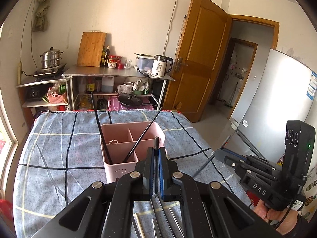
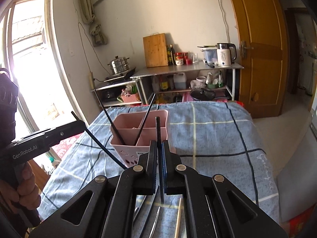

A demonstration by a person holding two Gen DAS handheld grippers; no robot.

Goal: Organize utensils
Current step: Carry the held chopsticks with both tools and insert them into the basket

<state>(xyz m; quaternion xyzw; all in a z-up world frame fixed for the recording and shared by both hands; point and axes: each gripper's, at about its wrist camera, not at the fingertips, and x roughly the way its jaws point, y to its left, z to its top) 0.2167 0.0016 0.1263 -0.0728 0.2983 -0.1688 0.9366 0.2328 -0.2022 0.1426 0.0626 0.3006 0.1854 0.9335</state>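
Note:
A pink divided utensil holder (image 1: 118, 136) (image 2: 126, 123) stands on the blue plaid tablecloth (image 1: 59, 158). Two black chopsticks (image 1: 99, 123) (image 2: 146, 117) lean in its near compartments. My left gripper (image 1: 156, 152) is shut on a black chopstick (image 1: 156, 141), just before the holder's near right corner. My right gripper (image 2: 158, 145) is shut on another black chopstick (image 2: 158, 127), close behind the holder's near wall. In the left wrist view the right gripper (image 1: 220, 151) holds its chopstick (image 1: 206, 162) to the right. In the right wrist view the left gripper (image 2: 79, 124) shows at left with its chopstick (image 2: 103, 148).
Several loose utensils, metal and pale chopsticks, lie on the cloth below the grippers (image 1: 158, 218) (image 2: 158, 218). Behind the table stands a steel shelf (image 1: 118, 73) with a kettle, cutting board and pot. A fridge (image 1: 277, 103) and wooden door (image 1: 198, 59) are at right.

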